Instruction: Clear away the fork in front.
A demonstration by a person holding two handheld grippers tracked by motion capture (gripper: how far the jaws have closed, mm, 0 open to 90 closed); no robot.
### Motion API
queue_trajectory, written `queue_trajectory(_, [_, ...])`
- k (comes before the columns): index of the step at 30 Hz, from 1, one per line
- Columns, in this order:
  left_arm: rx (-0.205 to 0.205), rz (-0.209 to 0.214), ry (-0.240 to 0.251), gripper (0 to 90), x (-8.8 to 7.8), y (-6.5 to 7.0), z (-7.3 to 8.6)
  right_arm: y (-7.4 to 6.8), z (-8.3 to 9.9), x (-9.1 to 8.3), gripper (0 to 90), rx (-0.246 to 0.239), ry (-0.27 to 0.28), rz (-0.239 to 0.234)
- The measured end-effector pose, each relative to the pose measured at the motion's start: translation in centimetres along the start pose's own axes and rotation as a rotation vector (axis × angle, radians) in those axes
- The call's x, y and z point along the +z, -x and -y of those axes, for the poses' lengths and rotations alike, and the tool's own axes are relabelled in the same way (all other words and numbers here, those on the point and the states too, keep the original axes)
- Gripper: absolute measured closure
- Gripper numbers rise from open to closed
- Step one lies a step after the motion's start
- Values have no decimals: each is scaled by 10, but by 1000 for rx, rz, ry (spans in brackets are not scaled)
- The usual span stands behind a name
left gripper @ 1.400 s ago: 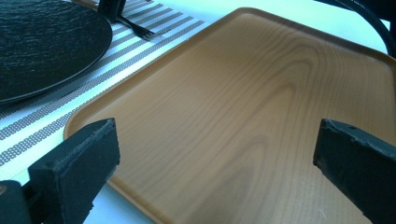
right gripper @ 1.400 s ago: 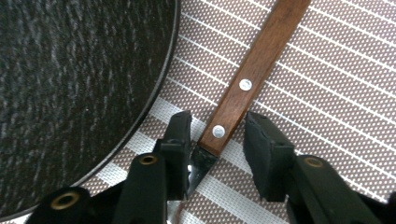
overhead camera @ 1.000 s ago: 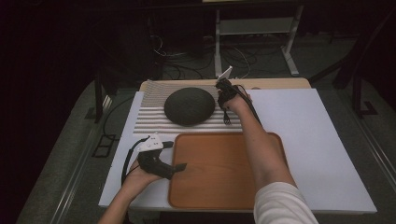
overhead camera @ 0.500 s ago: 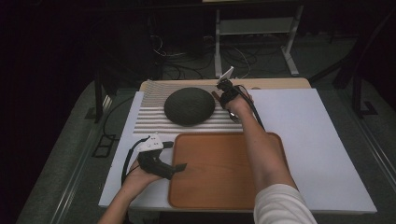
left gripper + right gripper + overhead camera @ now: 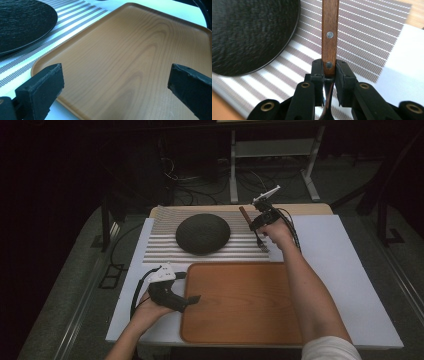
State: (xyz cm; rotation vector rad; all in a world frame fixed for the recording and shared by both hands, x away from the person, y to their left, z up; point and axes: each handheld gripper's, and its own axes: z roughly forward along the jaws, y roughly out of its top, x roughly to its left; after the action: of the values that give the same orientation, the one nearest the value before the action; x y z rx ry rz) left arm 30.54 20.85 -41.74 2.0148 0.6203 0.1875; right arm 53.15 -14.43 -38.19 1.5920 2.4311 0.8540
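Observation:
My right gripper [image 5: 256, 221] [image 5: 329, 67] is shut on a fork [image 5: 261, 242] with a brown wooden handle [image 5: 330, 32]. It holds the fork above the right end of the striped placemat [image 5: 160, 251], with the handle slanting up and left and the metal tines hanging down. A dark round plate [image 5: 202, 233] [image 5: 249, 32] lies on the mat to the fork's left. My left gripper [image 5: 192, 298] [image 5: 115, 85] stands open at the left edge of the wooden tray [image 5: 240, 302] [image 5: 130, 55], nothing between its pads.
White table cover [image 5: 335, 270] spreads to the right of tray and mat. Beyond the table's far edge are cables and a white metal stand [image 5: 270, 150] on a dark floor. The plate [image 5: 22, 22] lies beyond the tray's corner.
My right hand has risen and shifted a little right with the fork in its grip. The left hand has not moved.

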Motion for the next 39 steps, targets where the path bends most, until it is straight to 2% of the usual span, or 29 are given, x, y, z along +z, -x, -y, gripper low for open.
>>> queue_trajectory(2, [0, 0, -1, 0, 0, 0, 0, 1, 4, -5, 768, -5, 13, -12])
queue_trajectory(3, [1, 0, -1, 0, 0, 0, 0, 1, 11, -15, 768, -22, 31, -18])
queue_trajectory(4, [1, 0, -1, 0, 0, 0, 0, 1, 11, -15, 768, -22, 31, -18])
queue_trajectory(5, [0, -1, -1, 0, 1, 0, 0, 0, 20, -24, 768, -39, 54, -31])
queue_trajectory(6, [0, -1, -1, 0, 1, 0, 0, 0, 20, -24, 768, -39, 54, -31])
queue_trajectory(9, [0, 1, 3, 0, 1, -1, 0, -1, 39, -40, 767, -71, 95, -52])
queue_trajectory(12, [1, 2, 0, 0, 2, -1, 0, -2, 49, -46, 768, -83, 109, -66])
queue_trajectory(13, [0, 3, -2, 0, 3, -1, 0, -3, 60, -51, 767, -94, 125, -84])
queue_trajectory(14, [0, 3, -2, 0, 3, -1, 0, -3, 60, -51, 767, -94, 125, -84])
queue_trajectory(15, [-1, 3, -3, 0, 4, -1, -1, -4, 69, -56, 768, -106, 138, -98])
queue_trajectory(16, [-1, 3, -3, 0, 4, -1, -1, -4, 69, -56, 768, -106, 138, -98])
queue_trajectory(17, [-1, 3, -6, 0, 5, -1, -1, -6, 78, -61, 767, -115, 155, -116])
queue_trajectory(22, [1, -5, -6, 0, 6, -1, -1, -12, 95, -70, 767, -143, 189, -146])
queue_trajectory(23, [-2, -10, -6, 0, 6, -1, -1, -15, 103, -74, 767, -153, 212, -162])
queue_trajectory(30, [-4, -24, -7, 0, 7, -2, -1, -27, 124, -86, 767, -214, 263, -203])
queue_trajectory(34, [-8, -28, -4, 0, 9, -1, -1, -33, 136, -89, 767, -242, 287, -224])
queue_trajectory(38, [-5, -31, -14, 0, 11, 1, -1, -36, 145, -92, 767, -266, 288, -229])
queue_trajectory(39, [-2, -30, -19, 0, 10, 2, -2, -38, 152, -94, 767, -271, 305, -246])
